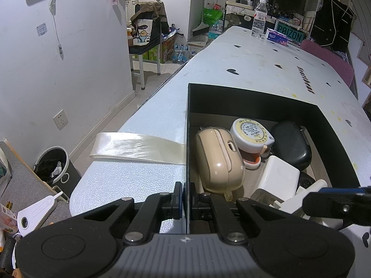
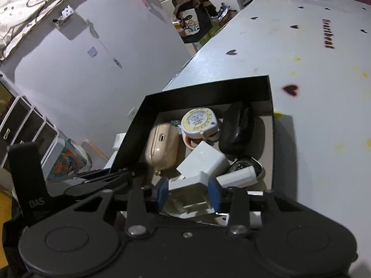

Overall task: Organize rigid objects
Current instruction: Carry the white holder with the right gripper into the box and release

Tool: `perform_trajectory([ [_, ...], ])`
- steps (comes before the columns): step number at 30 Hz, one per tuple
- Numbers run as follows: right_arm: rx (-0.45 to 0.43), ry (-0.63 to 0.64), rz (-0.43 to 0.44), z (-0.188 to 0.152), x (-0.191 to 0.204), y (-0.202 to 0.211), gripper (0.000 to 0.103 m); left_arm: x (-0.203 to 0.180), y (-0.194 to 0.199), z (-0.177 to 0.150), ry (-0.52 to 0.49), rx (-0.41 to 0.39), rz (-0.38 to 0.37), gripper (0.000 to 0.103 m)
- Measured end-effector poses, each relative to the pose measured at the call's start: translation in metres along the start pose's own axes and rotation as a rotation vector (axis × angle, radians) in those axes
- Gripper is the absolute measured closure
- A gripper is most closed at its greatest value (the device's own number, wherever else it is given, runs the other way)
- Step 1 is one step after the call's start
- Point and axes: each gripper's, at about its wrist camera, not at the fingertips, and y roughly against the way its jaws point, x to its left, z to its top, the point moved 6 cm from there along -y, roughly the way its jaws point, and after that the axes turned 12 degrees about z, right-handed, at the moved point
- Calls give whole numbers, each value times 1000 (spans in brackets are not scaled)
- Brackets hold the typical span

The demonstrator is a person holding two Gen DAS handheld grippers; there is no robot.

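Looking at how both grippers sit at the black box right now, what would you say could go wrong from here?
1. The right gripper is shut on a white plastic piece deep among packed items; lifting may snag the white charger block or the white cylinder.
2. The left gripper pinches the thin wall of the black box; a pull could tip or drag it.
3. The beige earbud case leans there and may topple.

Black left gripper [image 1: 185,199] and right gripper [image 2: 188,191]: blue-padded jaws, silver screws.
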Motion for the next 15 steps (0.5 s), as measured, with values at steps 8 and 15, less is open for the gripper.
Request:
perform_trajectory([
  [8, -56, 81, -68, 5, 12, 29, 30, 0, 0, 0, 0, 0, -1, 99],
  [15, -128, 91, -124, 3, 10, 57, 14, 0, 0, 0, 0, 0, 0, 99],
])
